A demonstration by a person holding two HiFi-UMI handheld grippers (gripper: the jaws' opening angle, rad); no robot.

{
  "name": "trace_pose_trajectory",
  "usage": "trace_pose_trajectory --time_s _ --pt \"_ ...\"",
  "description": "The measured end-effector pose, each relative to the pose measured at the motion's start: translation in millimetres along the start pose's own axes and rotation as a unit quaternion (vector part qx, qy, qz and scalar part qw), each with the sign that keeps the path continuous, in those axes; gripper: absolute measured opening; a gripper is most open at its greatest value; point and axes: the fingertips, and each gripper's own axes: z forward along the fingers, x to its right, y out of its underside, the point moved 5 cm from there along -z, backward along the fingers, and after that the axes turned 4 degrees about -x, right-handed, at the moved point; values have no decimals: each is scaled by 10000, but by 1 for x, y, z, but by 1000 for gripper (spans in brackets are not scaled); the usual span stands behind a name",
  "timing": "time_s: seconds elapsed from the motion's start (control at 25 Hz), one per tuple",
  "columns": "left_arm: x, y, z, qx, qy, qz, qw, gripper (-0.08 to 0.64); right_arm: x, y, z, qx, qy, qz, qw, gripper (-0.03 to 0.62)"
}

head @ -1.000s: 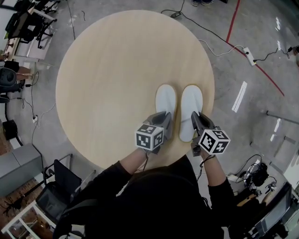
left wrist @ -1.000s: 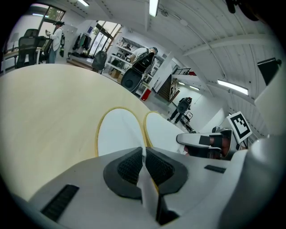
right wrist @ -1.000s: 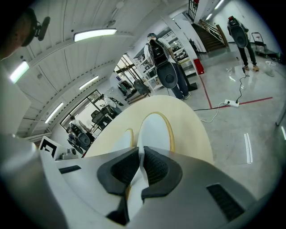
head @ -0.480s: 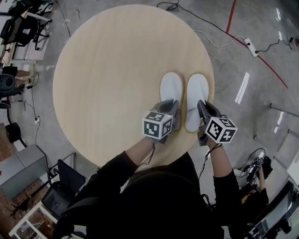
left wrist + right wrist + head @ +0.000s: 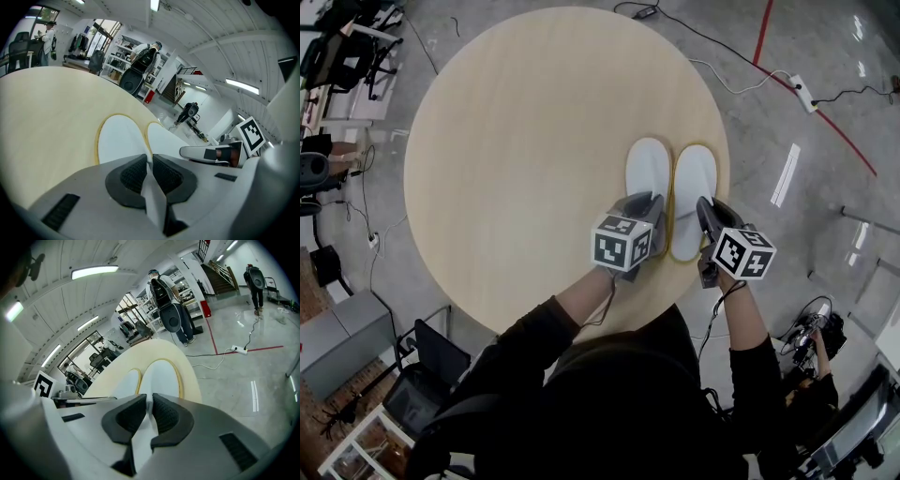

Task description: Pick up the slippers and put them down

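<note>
head view: a round pale wooden table point(image 5: 516, 141) seen from above. two white slippers with yellow rims lie side by side, touching, close to the table's right edge, toes pointing away from the person. the left gripper point(image 5: 644, 204) is at the heel of the left slipper point(image 5: 648, 167); the right gripper point(image 5: 706, 208) is at the heel of the right slipper point(image 5: 695, 183).

left gripper view: the left gripper point(image 5: 149, 161) has its dark pads clenched on a thin white edge at the heel of the left slipper point(image 5: 119, 140). the right slipper point(image 5: 164, 139) lies just beside it.

right gripper view: the right gripper point(image 5: 148, 404) is clamped the same way on the heel edge of the right slipper point(image 5: 161, 373), which lies by the table's edge point(image 5: 192, 380), grey floor point(image 5: 243, 380) beyond.
</note>
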Motion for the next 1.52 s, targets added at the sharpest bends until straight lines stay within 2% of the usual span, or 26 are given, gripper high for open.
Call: trace_pose_trajectory --time_s 0.12,0.2,0.28,0.44,0.72,0.92,1.28,1.52 --pt "-2 0 2 3 -21 -3 10000 37 1 -1 1 43 117 -84 9999 35" --pt "-1 -1 3 7 -21 -4 10000 48 1 -3 0 74 157 -144 9997 79" --pt "1 -2 4 -2 2 -2 10000 109 1 -4 -1 89 174 -202 9996 125" --pt "5 -1 2 11 2 26 10000 169 0 -5 -7 125 268 -289 9991 181" --pt "20 3 -20 193 277 -174 9993 173 -9 -3 -31 355 356 -305 9983 186" --pt "27 12 -51 352 333 -238 9985 173 -23 5 -54 494 436 -167 9977 186" --pt "42 28 -123 746 608 -352 9947 173 -90 24 -91 721 258 -362 9964 186" --pt "52 35 -181 1153 948 -537 9873 173 -152 36 -118 898 94 -739 9932 183"
